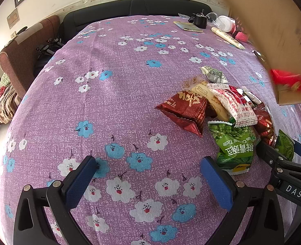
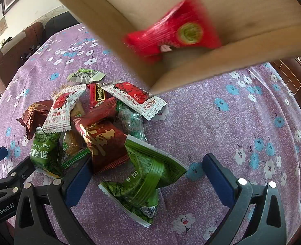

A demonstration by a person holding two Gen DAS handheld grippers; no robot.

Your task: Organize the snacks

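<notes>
Blue-padded fingers of the right hand-held gripper [image 2: 144, 175] stood wide apart and held nothing, with a crumpled green pea packet [image 2: 144, 181] lying on the cloth between them. Over on the other side, the left hand-held gripper [image 1: 148, 175] was also spread wide and empty, hovering above bare purple flowered cloth on the tabletop [image 1: 113, 81], just beside the left edge of the snack pile [image 2: 93, 122].

Sorting looked barely begun. Only 1 item could be seen inside the cardboard box [image 2: 191, 6]: a red wrapped snack [image 2: 173, 32], blurred, lying in a corner of the box (whether it was resting or sliding could not be told). The box itself was tilted and seemed raised off the cloth at the far right of the pile; what held it was out of view.

Everything else remained loose in a heap on the tabletop: 2 dark red foil packets [image 2: 103, 143], 2 white sachets with red print [image 2: 136, 100], a second green pea bag [image 2: 42, 153], a small pale green sweet [image 2: 85, 75] at the far edge, and a few more half buried beneath them. At a rough count some 10 pieces were still to be moved, so most of the job lay ahead, and the nearest green packet seemed the likely next pick for the right side
</notes>
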